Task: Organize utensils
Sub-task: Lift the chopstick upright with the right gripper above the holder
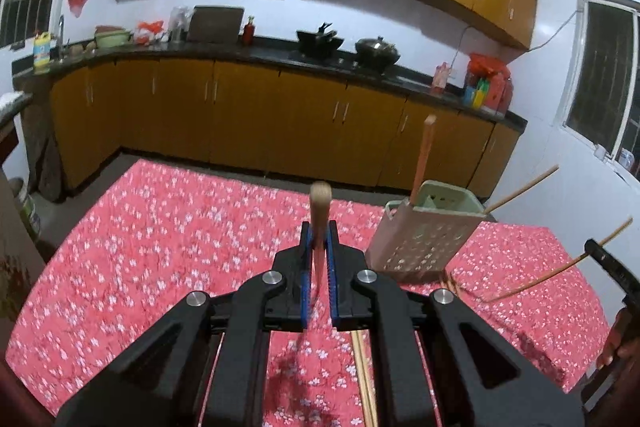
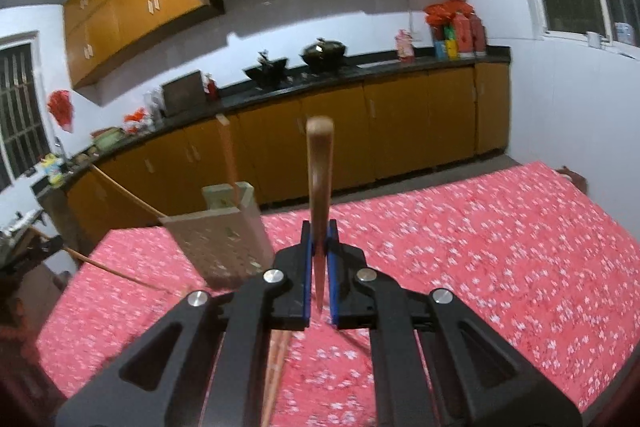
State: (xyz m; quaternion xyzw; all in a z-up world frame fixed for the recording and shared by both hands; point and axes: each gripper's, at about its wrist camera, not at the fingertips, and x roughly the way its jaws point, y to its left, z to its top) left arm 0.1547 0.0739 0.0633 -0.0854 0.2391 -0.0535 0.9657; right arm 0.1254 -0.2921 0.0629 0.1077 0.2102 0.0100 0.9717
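My left gripper (image 1: 319,233) is shut on a wooden-handled utensil (image 1: 320,205) that points up and forward above the table. My right gripper (image 2: 319,233) is shut on a similar wooden-handled utensil (image 2: 320,167), also upright. A pale green perforated utensil holder (image 1: 424,231) stands on the table to the right of the left gripper; it shows left of the right gripper in the right wrist view (image 2: 224,231). A long reddish stick (image 1: 423,159) stands in it. The right gripper's edge (image 1: 612,267) appears at far right with thin chopsticks (image 1: 536,281) near it.
The table carries a red floral cloth (image 1: 160,247). Loose chopsticks (image 1: 366,379) lie on it under the left gripper, and others (image 2: 276,367) under the right. Wooden kitchen cabinets and a dark counter (image 1: 260,55) with woks stand beyond the table.
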